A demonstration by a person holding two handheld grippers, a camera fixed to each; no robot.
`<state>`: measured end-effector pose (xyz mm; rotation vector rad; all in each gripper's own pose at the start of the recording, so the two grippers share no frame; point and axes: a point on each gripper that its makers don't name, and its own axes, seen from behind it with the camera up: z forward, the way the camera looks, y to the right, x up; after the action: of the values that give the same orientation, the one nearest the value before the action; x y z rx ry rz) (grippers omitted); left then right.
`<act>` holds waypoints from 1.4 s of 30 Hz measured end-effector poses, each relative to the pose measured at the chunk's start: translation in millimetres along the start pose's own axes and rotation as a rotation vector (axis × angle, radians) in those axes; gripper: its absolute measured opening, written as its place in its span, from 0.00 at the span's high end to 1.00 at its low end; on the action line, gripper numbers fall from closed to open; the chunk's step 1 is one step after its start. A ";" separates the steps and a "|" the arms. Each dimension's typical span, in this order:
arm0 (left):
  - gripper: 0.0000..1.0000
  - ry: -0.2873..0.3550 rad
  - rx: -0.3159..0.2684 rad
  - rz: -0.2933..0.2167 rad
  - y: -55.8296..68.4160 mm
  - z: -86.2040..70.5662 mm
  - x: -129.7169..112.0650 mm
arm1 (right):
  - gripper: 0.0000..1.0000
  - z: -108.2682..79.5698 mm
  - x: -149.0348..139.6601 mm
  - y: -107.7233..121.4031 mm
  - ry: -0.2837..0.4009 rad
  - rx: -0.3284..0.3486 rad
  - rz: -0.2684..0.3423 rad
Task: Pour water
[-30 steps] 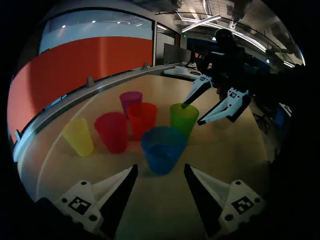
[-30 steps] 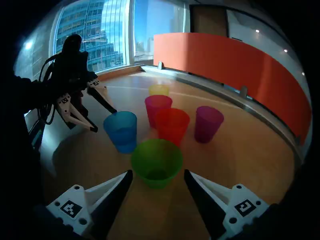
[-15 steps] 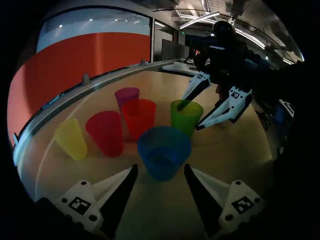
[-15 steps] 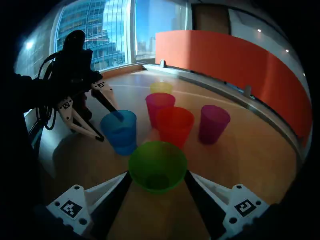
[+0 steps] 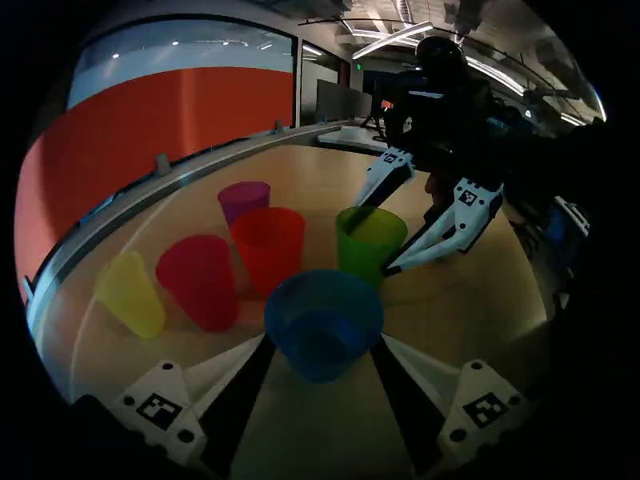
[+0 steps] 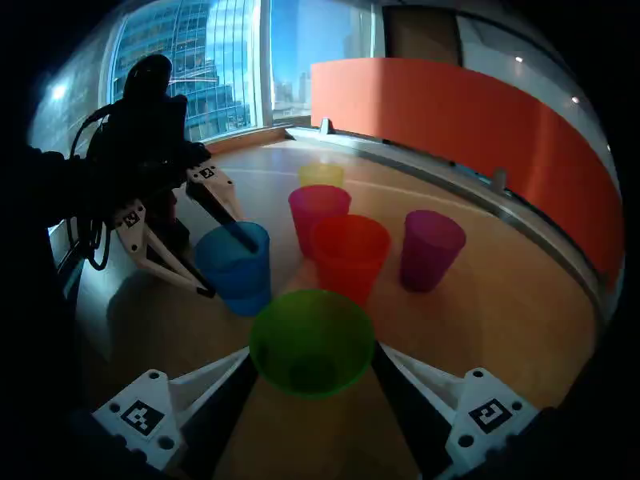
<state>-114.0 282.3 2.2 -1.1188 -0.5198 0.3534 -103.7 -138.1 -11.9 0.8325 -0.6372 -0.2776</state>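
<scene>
Open office room, dim on one side: long orange wall panel [image 5: 160,120] above a low rail, strip lights [image 5: 392,44] overhead, tall windows [image 6: 184,72] with glass towers outside. Broad pale-wood table [image 5: 480,312], glossy, warm-toned where daylight falls, darker toward the near edge.

Six translucent cups clustered mid-table, all upright. Nearest in the left gripper view, blue cup [image 5: 324,328], set between the fingers of the left tongs [image 5: 324,348]. Tongs spread wide, one finger on each side of the cup; contact impossible to judge. Just behind it in that view, orange cup [image 5: 268,244], with pink cup [image 5: 196,280] beside it, yellow cup [image 5: 128,292] farther out toward the rail, purple cup [image 5: 244,196] at the back, green cup [image 5: 368,240] on the other side.

Green cup flanked by the right tongs [image 6: 312,352], likewise spread, a finger either side below the rim; touching or not, cannot tell. Liquid level in either cup unclear. Past the cups, dark figure of a person [image 5: 448,96] gripping the far tongs.
</scene>
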 end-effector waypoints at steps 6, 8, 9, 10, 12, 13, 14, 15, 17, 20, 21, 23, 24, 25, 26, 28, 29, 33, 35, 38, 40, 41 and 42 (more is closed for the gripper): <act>0.14 -0.010 0.002 0.014 -0.6 3.5 4.2 | 0.01 0.4 1.1 0.4 0.002 0.005 0.002; 0.15 -0.013 0.005 0.023 -0.7 4.4 5.3 | 0.01 0.6 1.4 0.7 0.004 0.006 0.002; 0.15 -0.014 0.006 0.026 -0.8 4.9 5.7 | 0.01 0.7 1.5 0.7 0.005 0.007 0.002; 0.15 -0.016 0.007 0.028 -0.8 5.6 6.0 | 0.01 0.9 1.6 0.7 0.005 0.008 0.002; 0.15 -0.019 0.009 0.031 -1.0 6.5 6.7 | 0.01 1.0 1.8 0.6 0.006 0.009 0.003; 0.15 -0.020 0.009 0.033 -1.1 6.9 7.0 | 0.01 1.0 2.2 0.6 0.008 0.010 0.003; 0.15 -0.021 0.010 0.033 -1.1 7.2 7.3 | 0.01 1.0 2.4 0.5 0.009 0.010 0.003; 0.15 -0.022 0.010 0.034 -1.2 7.6 7.5 | 0.01 1.0 2.5 0.5 0.009 0.011 0.003; 0.14 -0.022 0.011 0.036 -1.3 8.3 8.0 | 0.01 0.9 2.5 0.4 0.009 0.012 0.002; 0.15 -0.021 0.013 0.039 -1.8 9.0 8.3 | 0.01 1.1 1.8 0.6 0.008 0.011 -0.001; 0.14 -0.021 0.014 0.040 -1.9 9.4 8.5 | 0.01 1.2 1.7 0.6 0.008 0.011 -0.001; 0.15 -0.021 0.017 0.043 -2.0 10.4 9.0 | 0.01 1.4 1.6 0.5 0.008 0.011 -0.001; 0.15 -0.020 0.018 0.044 -2.1 10.8 9.3 | 0.01 1.5 1.6 0.6 0.008 0.011 -0.001; 0.15 -0.019 0.020 0.046 -2.2 11.2 9.7 | 0.01 1.6 1.6 0.8 0.008 0.010 -0.001; 0.15 -0.019 0.021 0.047 -2.2 11.5 10.1 | 0.01 1.7 1.6 1.0 0.009 0.010 0.000; 0.15 -0.017 0.026 0.048 -2.9 11.9 10.9 | 0.05 1.8 1.6 2.1 0.011 0.007 0.000; 0.14 -0.016 0.028 0.049 -3.2 12.1 11.3 | 0.08 1.8 1.6 2.6 0.011 0.005 0.000; 0.15 -0.015 0.036 0.045 -4.9 11.7 11.5 | 0.11 1.5 1.4 2.6 0.011 0.004 0.000; 0.15 -0.014 0.039 0.038 -5.8 11.0 11.3 | 0.11 1.1 1.3 1.1 0.012 0.008 0.000; 0.16 -0.015 0.040 0.027 -7.1 9.2 10.5 | 0.11 -0.1 2.6 -1.4 0.014 0.016 -0.001; 0.16 -0.015 0.043 0.024 -8.0 7.4 9.9 | 0.11 -1.4 3.9 -2.6 0.017 0.019 -0.003; 0.16 -0.015 0.045 0.022 -8.5 6.6 9.7 | 0.11 -2.0 4.5 -3.1 0.019 0.021 -0.004; 0.16 -0.014 0.047 0.023 -8.7 5.4 9.9 | 0.11 -2.6 5.1 -3.5 0.019 0.021 -0.005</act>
<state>-108.7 288.1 14.1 -1.0786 -0.5090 0.3915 -98.0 -141.2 -13.7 0.8560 -0.6212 -0.2673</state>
